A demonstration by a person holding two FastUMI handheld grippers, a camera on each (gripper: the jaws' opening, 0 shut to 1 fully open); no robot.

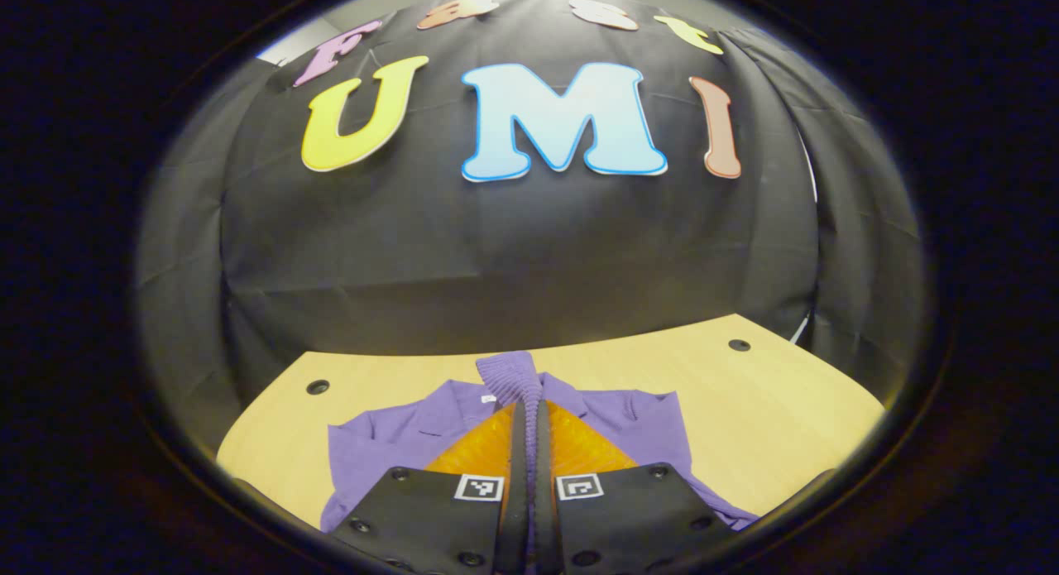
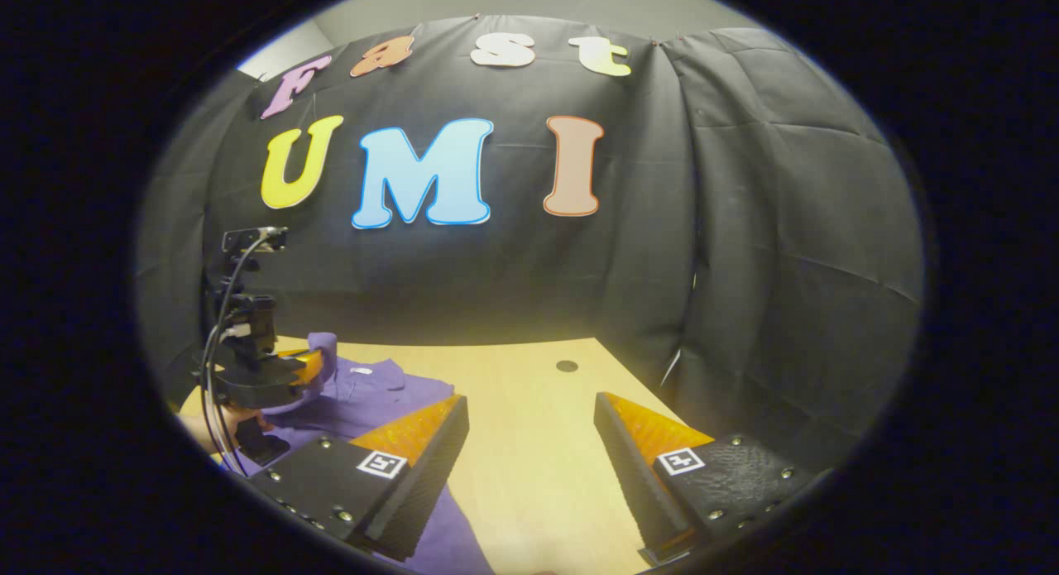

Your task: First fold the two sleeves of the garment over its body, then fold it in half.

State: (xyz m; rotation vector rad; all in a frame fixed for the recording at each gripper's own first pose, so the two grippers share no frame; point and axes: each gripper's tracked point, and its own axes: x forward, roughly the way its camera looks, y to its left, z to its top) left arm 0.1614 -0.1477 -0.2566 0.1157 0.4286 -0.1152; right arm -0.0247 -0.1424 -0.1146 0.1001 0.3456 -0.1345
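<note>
The purple garment [image 1: 397, 443] is lying spread on the wooden table [image 1: 778, 409], collar toward the far wall, with its body just under the left gripper [image 1: 529, 443]. In the left gripper view, that gripper's two fingers are pressing together on a ribbed cuff [image 1: 511, 376], the end of one sleeve, which is sticking up above the fingertips. Holding the cuff raised off the table is presumably letting the sleeve swing across the body without dragging the cloth beneath; this reads as the first sleeve fold being carried out.

In the right gripper view, the same gripper is appearing at the left, with the hand [image 2: 236, 426] that is holding it and the cuff rising beside it over the garment. The right gripper [image 2: 529, 451] is hovering above bare table just beside the garment's near edge, its fingers standing wide apart and gripping nothing. It is probably waiting there for the second sleeve. A cabled camera stand [image 2: 248, 302] is standing at the table's far left. The halving fold is not yet begun.
</note>
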